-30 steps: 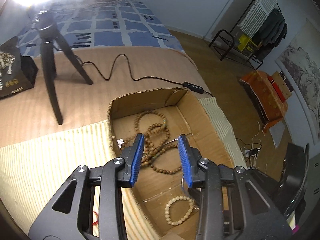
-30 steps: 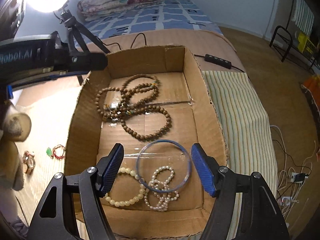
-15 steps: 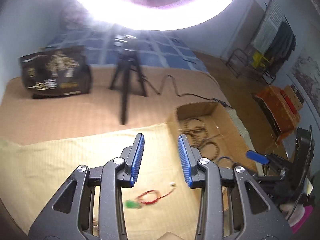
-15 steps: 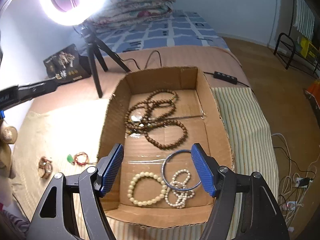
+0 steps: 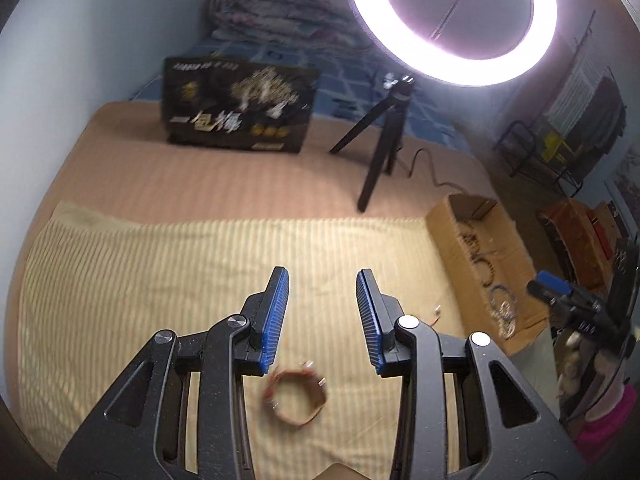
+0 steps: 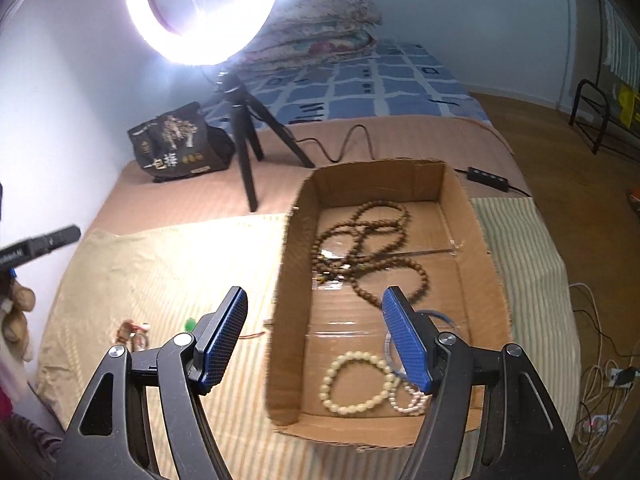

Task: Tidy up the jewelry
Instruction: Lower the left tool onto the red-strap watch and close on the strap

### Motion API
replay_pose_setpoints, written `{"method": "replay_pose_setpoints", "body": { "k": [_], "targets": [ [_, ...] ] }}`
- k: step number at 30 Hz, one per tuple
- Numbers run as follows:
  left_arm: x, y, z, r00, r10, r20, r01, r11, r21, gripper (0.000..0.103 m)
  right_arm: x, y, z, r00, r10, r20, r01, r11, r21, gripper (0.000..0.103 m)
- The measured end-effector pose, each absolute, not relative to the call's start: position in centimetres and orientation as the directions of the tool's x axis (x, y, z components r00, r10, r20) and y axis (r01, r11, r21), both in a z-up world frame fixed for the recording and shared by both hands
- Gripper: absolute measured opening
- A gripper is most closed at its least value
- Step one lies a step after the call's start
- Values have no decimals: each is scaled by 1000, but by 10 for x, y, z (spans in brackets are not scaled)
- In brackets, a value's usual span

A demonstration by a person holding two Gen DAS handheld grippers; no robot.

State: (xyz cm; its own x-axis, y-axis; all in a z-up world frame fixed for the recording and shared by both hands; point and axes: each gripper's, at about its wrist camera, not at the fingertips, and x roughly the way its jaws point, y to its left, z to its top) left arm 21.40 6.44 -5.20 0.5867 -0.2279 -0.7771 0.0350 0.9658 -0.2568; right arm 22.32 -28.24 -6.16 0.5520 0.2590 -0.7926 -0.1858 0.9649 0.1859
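My left gripper (image 5: pixel 322 280) is open and empty above the yellow striped cloth (image 5: pixel 160 272), just beyond a brown bracelet (image 5: pixel 295 399) lying on it. My right gripper (image 6: pixel 316 300) is open and empty over the left wall of the cardboard box (image 6: pixel 292 264). Inside the box lie brown bead strands (image 6: pixel 368 240), a cream bead bracelet (image 6: pixel 354 384), a pearl strand (image 6: pixel 410 398) and a blue bangle (image 6: pixel 440 316). On the cloth left of the box are a brown bracelet (image 6: pixel 132 332) and a red cord with a green charm (image 6: pixel 190 324). The box also shows in the left wrist view (image 5: pixel 448 232).
A ring light (image 5: pixel 452 20) on a black tripod (image 5: pixel 376 152) stands behind the cloth, its cable (image 6: pixel 344 140) running right. A black printed bag (image 5: pixel 236 108) sits at the back. A folded quilt (image 6: pixel 320 28) lies on the bed. A clothes rack (image 5: pixel 560 128) stands at right.
My left gripper has swung left from above the box to over the cloth and the brown bracelet. My right gripper has pulled back and shifted left, from inside the box to its left wall.
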Motion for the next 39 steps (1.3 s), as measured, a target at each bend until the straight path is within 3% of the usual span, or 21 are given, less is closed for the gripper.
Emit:
{"method": "replay_pose_setpoints", "body": {
  "k": [19, 34, 39],
  "targets": [
    [183, 67, -135, 379, -258, -889, 32, 963, -266, 35, 220, -194, -84, 449, 357, -819, -390, 903, 180, 70],
    [180, 69, -154, 327, -276, -904, 25, 958, -284, 35, 216, -142, -130, 343, 335, -877, -521, 845, 120, 69],
    [182, 69, -162, 306, -281, -910, 19, 957, -289, 35, 220, -137, -143, 312, 333, -890, -524, 842, 131, 59]
  ]
}}
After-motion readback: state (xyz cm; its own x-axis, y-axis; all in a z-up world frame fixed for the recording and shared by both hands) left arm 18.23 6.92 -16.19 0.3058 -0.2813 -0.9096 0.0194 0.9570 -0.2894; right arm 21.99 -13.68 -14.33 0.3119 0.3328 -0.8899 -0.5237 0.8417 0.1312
